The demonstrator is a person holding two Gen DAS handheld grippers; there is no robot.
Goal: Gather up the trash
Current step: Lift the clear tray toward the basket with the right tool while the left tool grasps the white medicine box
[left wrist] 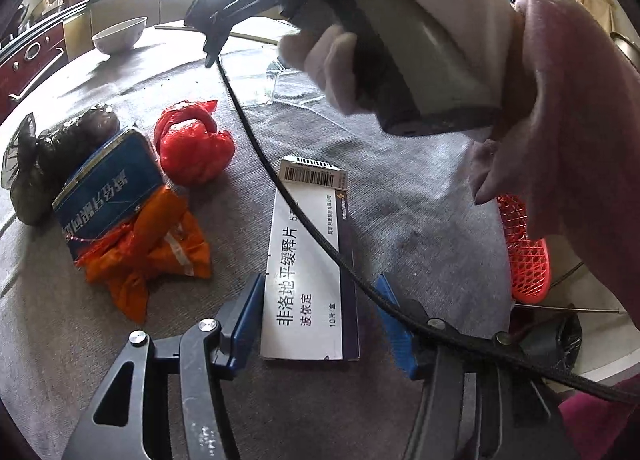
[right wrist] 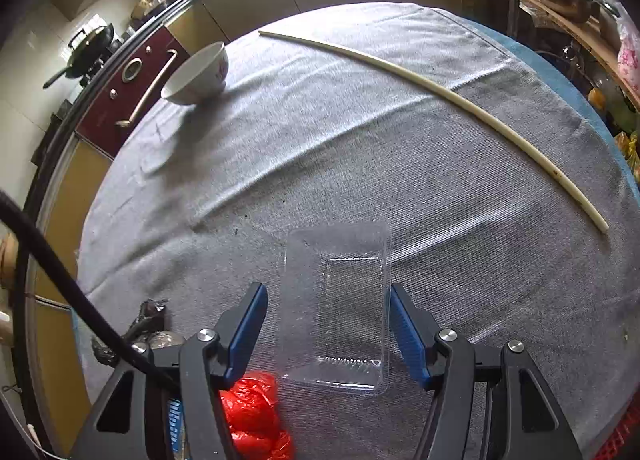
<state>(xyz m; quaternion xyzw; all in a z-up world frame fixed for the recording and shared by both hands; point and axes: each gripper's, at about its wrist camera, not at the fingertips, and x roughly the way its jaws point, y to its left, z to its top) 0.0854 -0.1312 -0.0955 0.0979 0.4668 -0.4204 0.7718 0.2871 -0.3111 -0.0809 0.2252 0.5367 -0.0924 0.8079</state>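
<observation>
In the left wrist view my left gripper is open, its blue pads on either side of a white medicine box lying flat on the grey cloth. Left of it lie an orange wrapper, a blue packet, a red plastic bag and a dark knotted bag. In the right wrist view my right gripper is open around a clear plastic tray on the cloth. The red bag and dark bag lie at its lower left.
A white bowl stands at the table's far left, and a long pale stick lies across the far right. A gloved hand holding the other gripper fills the upper right of the left view. A red mesh basket and black-lined bin sit off the right edge.
</observation>
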